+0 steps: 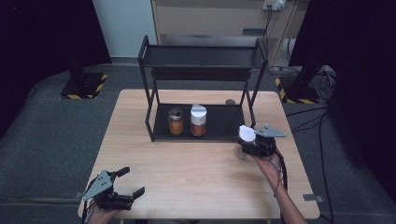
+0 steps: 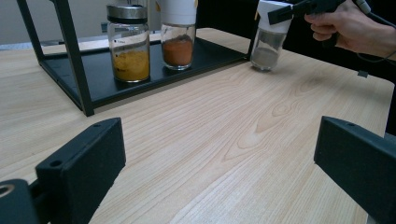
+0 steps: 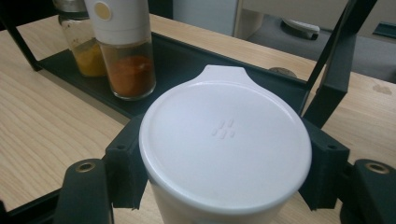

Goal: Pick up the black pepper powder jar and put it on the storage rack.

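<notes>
At the table's [image 1: 187, 186] near left corner, the left gripper [image 1: 131, 183] rests wide open, holding nothing. Farther off, near the right edge, the right gripper [image 1: 246, 141] squeezes the white-capped jar [image 1: 244, 138] standing just outside the black rack [image 1: 159, 135].

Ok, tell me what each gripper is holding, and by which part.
The right gripper clamps the white-capped spice jar by its white cap, one jaw on each side. The left gripper is open and holds nothing.
</notes>
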`<state>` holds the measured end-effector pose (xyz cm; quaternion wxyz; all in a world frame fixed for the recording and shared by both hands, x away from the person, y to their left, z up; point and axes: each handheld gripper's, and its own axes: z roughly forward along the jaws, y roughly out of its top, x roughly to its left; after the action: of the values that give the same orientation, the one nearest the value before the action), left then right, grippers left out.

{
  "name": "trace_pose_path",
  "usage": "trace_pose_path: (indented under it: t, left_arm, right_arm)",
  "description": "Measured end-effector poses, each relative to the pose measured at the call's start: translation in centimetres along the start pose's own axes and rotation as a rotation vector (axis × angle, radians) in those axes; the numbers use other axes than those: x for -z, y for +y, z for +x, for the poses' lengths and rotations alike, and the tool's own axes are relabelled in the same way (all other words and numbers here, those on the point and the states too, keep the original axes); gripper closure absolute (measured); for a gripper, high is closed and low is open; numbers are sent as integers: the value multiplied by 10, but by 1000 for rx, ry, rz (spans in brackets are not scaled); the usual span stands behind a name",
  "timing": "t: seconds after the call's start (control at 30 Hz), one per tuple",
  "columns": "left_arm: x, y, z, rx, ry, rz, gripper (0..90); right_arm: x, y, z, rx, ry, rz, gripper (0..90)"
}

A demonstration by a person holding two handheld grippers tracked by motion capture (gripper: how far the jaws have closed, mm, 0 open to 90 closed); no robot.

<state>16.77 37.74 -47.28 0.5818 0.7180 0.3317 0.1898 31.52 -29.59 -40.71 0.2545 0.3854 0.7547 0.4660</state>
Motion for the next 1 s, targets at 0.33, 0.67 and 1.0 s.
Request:
trace_pose_path:
  t: [0.33,0.67,1.0]
  left_arm:
    - [0,0,0,0,-1,0,13]
    - [0,0,0,1,-2,0,12]
    - [0,0,1,4,-4,-2,13]
  right_arm:
    - [4,17,1,25,25,7,312]
    - [-4,38,3,24,41,-4,312]
    - [-20,59,12,21,36,-3,312]
